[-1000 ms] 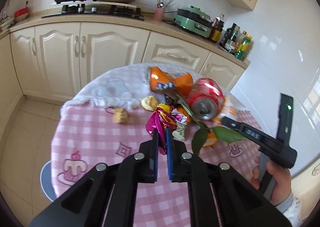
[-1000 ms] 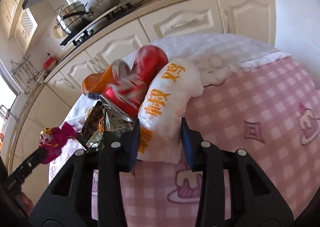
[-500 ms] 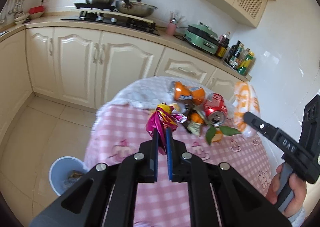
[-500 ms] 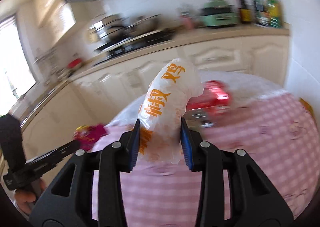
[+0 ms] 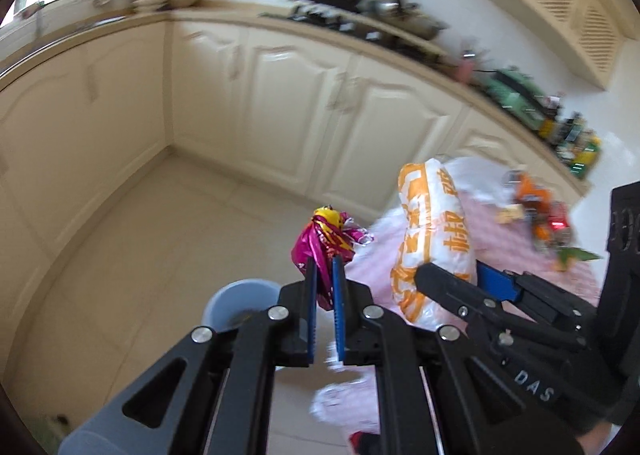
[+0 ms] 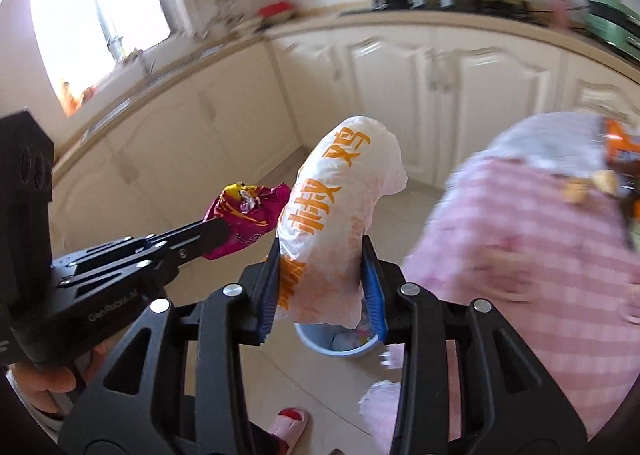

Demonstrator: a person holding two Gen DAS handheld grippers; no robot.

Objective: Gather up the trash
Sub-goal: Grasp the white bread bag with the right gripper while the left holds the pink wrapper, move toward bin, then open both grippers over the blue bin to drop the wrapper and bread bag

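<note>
1. In the left wrist view, the left gripper [image 5: 324, 275] is clamped on a magenta wrapper [image 5: 322, 243], its fingers nearly together, over the floor [image 5: 160, 235].
2. A blue bin [image 5: 240, 305] is seen at 7 o'clock from the wrapper, partly hidden by the gripper.
3. The right gripper [image 6: 322, 275] is clamped on a white bag [image 6: 336, 223] with orange print, its fingers held apart by the bag; the bin [image 6: 336, 343] is seen just below it.
4. At 3 o'clock, a pink-clothed table [image 6: 540, 255] is seen, with an orange can [image 6: 620, 145] at its far edge.
5. Cream cabinets [image 5: 300, 103] are seen farthest back.
</note>
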